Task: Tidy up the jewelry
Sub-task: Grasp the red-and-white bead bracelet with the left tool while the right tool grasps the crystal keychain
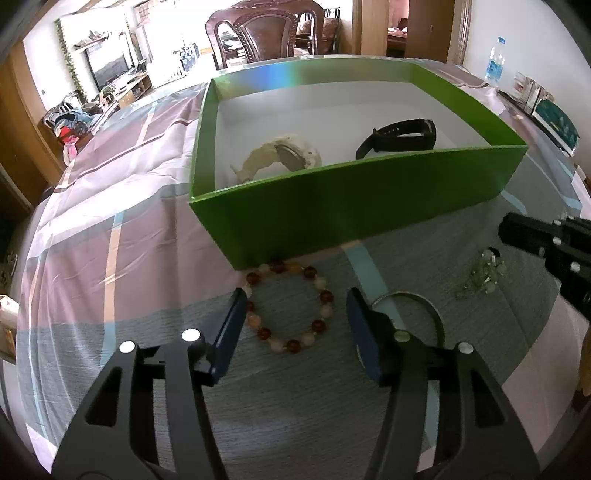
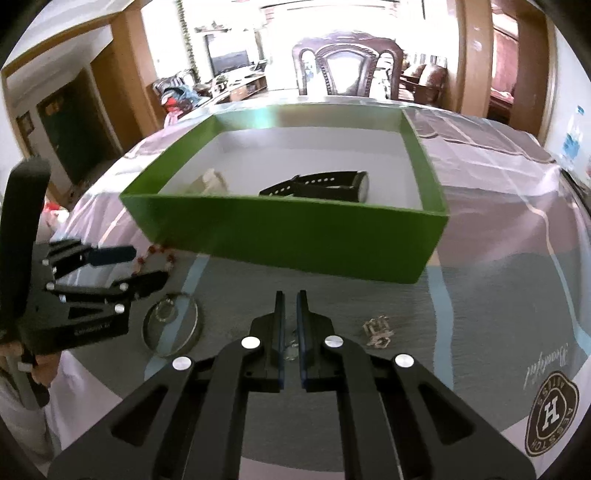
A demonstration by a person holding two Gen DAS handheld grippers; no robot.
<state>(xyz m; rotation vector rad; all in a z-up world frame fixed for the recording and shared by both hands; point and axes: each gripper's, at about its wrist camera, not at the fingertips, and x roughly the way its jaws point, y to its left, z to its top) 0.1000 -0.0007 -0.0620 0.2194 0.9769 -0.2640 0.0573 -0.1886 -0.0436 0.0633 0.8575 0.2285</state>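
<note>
Left hand-held gripper (image 1: pixel 295 317): spread, straddling bead bracelet (image 1: pixel 286 304) at lower centre. Right hand-held gripper (image 2: pixel 291 314): nearly pressed together, pinching pale trinket (image 2: pixel 291 349). Green box (image 1: pixel 332 210): 2 watches.

carved wooden chair (image 1: pixel 266 33), television (image 1: pixel 109 66), water bottle (image 1: pixel 494 66)

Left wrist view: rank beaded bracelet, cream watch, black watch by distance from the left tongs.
1. Beaded bracelet: on the cloth, between the open left tongs.
2. Cream watch: inside the green box, left part.
3. Black watch: inside the box, right and farther back.
</note>
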